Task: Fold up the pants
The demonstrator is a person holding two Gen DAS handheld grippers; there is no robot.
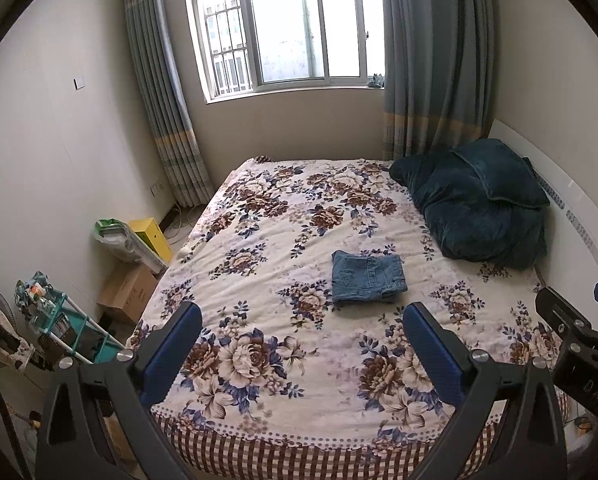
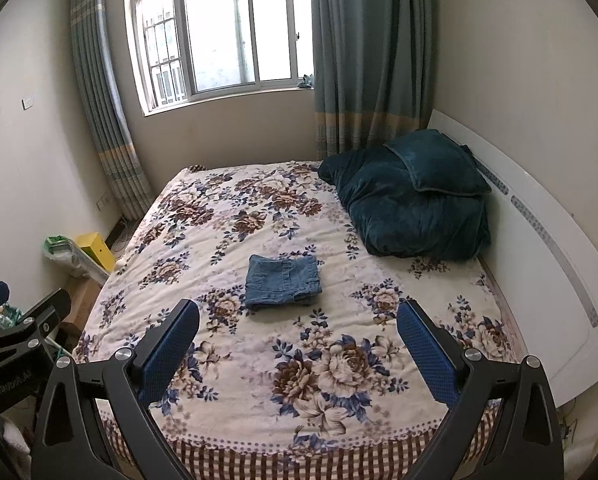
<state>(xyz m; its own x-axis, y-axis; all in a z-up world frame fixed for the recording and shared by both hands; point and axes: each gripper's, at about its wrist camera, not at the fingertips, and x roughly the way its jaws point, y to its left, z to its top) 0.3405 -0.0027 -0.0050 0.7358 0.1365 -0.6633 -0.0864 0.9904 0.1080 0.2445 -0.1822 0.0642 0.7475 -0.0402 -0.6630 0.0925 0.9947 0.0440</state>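
Left gripper (image 1: pixel 301 346) and right gripper (image 2: pixel 297 342): both spread wide, holding nothing, hovering above the foot of the floral-quilted bed (image 1: pixel 259 240). Blue denim pants (image 1: pixel 368 282), folded into a compact rectangle, lie mid-bed.

Blue denim pants (image 1: pixel 368 280) lie on a cream bedspread (image 1: pixel 259 248) with brown-and-navy flowers.

We find the bed (image 1: pixel 259 216) open on its near and left parts around the folded pants (image 1: pixel 367 278). A dark green bedding heap (image 1: pixel 479 208) fills the far right corner against the headboard (image 2: pixel 539 240).
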